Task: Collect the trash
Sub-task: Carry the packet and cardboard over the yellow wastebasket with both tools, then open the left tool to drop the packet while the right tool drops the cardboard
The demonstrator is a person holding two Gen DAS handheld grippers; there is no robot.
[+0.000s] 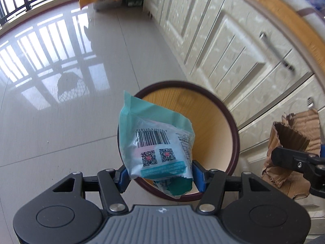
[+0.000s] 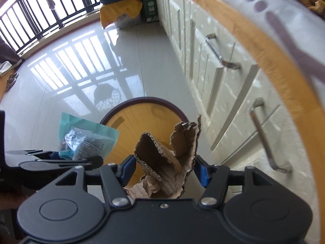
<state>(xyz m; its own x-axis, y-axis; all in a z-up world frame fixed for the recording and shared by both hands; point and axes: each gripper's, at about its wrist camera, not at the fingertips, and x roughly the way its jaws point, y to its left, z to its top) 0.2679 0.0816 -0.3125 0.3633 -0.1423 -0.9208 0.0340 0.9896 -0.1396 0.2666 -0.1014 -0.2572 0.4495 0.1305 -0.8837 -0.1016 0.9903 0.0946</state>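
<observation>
Presently: left gripper clamped on teal plastic wrapper, right gripper clamped on torn corrugated cardboard, both above round bin beside cream cabinets, tiled floor left.

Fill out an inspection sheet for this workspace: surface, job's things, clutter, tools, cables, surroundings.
Surface: glossy pale tiled floor, with window-bar reflections.
Job's things: teal plastic wrapper with barcode and QR codes; torn corrugated cardboard piece; round bin with dark rim and orange-yellow inside, nothing seen in the visible part.
Clutter: yellow bag and green box at the far end of the floor.
Tools: left tool shut on the wrapper, above the bin; right tool holds the cardboard between its blue pads, over the bin.
Cables: nothing seen.
Surroundings: cream cabinet doors with metal handles under a wood-edged counter; barred window.
</observation>
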